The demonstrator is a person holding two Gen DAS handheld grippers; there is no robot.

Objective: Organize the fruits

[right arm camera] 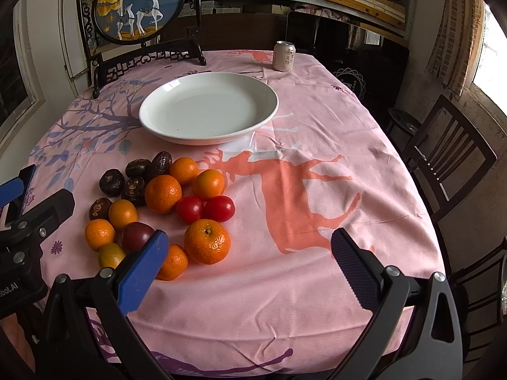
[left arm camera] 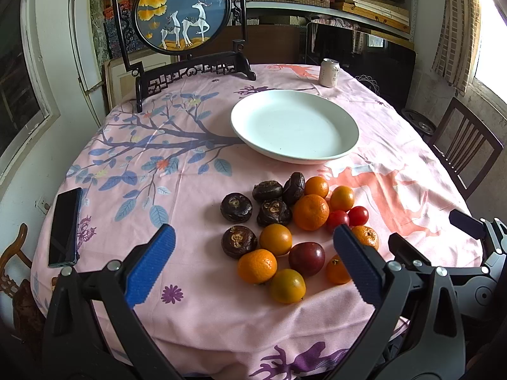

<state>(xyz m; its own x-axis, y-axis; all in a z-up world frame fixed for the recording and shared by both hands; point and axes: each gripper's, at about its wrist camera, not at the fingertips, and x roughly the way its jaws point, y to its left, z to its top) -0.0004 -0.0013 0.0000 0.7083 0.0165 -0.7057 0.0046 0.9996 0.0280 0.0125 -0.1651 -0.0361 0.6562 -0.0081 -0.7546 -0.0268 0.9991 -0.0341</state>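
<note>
A pile of fruit lies on the pink tablecloth: several oranges (left arm camera: 310, 212) (right arm camera: 207, 241), several dark brown wrinkled fruits (left arm camera: 236, 207) (right arm camera: 111, 183), two red tomatoes (left arm camera: 358, 215) (right arm camera: 219, 208) and a dark red plum (left arm camera: 306, 258) (right arm camera: 137, 236). A white empty plate (left arm camera: 294, 126) (right arm camera: 209, 107) stands behind the pile. My left gripper (left arm camera: 253, 237) is open and empty, above the near side of the pile. My right gripper (right arm camera: 250, 242) is open and empty, just right of the pile.
A black phone (left arm camera: 65, 226) lies at the table's left edge. A drink can (left arm camera: 329, 72) (right arm camera: 284, 56) and a framed deer screen (left arm camera: 182, 9) (right arm camera: 139, 3) stand at the back. A wooden chair (right arm camera: 443, 164) is at the right.
</note>
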